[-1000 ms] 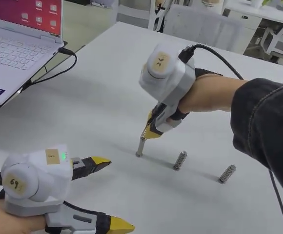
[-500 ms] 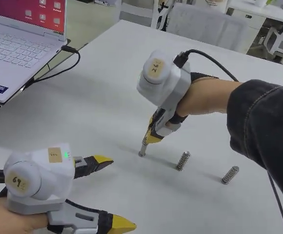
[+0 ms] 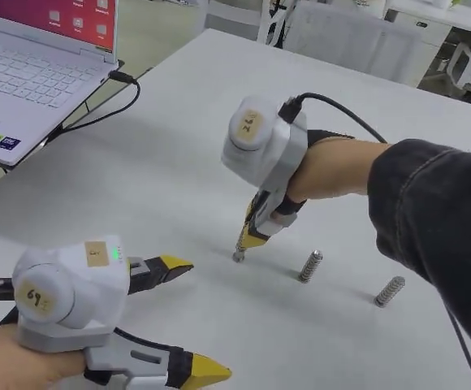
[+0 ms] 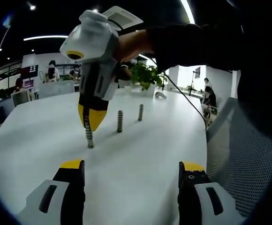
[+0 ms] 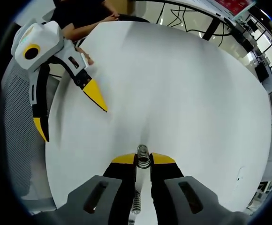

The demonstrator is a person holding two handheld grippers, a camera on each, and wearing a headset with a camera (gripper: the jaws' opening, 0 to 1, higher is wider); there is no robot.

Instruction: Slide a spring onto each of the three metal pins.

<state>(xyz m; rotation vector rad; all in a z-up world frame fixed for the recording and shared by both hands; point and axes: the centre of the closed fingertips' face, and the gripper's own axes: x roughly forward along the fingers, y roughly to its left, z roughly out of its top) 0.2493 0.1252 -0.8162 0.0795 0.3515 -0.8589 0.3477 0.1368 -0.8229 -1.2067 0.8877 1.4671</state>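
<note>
Sitting closest, the left white gripper with yellow tips (image 3: 207, 318) has its two jaws wide apart, with nothing between them. A bit further along the white table (image 3: 162, 138), the right white gripper with yellow tips (image 3: 242, 242) points down, squeezed onto a small grey coiled spring (image 5: 143, 157). That spring is over a thin metal pin (image 3: 238, 256) standing up on the table. To its right stand a second pin with a spring on (image 3: 310, 266) and a third pin with a spring on (image 3: 389, 291). Far off is an open silver laptop (image 3: 32, 77).

Right tongs (image 3: 245, 240) yellow-tipped, spring (image 5: 143, 156) silvery, table (image 3: 179, 146) white
</note>
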